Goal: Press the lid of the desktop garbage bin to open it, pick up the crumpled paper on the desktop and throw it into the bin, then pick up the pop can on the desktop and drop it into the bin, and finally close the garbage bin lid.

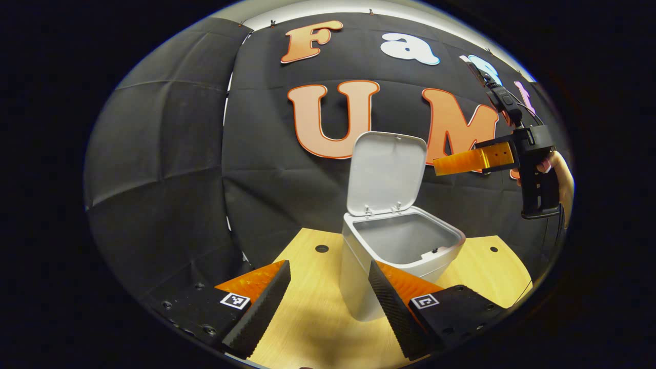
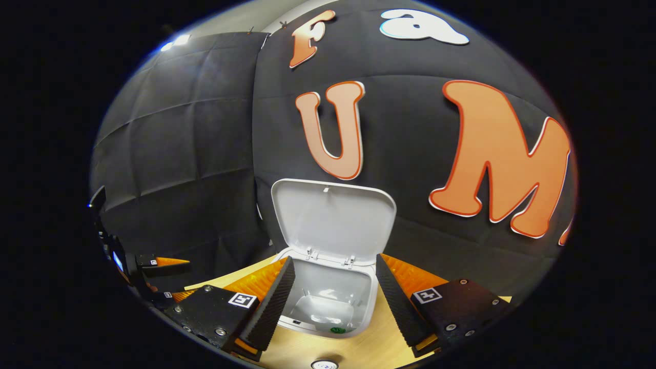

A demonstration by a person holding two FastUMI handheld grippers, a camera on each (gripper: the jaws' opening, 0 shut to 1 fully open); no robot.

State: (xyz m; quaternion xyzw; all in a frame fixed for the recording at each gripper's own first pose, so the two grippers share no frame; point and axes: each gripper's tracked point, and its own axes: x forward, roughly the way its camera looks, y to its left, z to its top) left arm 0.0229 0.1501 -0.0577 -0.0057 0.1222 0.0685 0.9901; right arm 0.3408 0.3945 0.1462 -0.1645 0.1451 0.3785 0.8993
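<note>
White plastic bin (image 1: 394, 256), one lid (image 1: 385, 173) raised, two grippers, both jaws released, empty.

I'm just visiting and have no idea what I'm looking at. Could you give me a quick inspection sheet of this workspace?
Surface: wooden desktop, with small round holes.
Job's things: white garbage bin, lid standing open; something lies at the bottom, too unclear to name.
Clutter: a small round item at the desktop's near edge.
Grippers: left gripper fingers apart, empty; right gripper above the bin mouth, fingers apart, empty.
Cables: one behind the right gripper.
Surroundings: black cloth wall.
</note>
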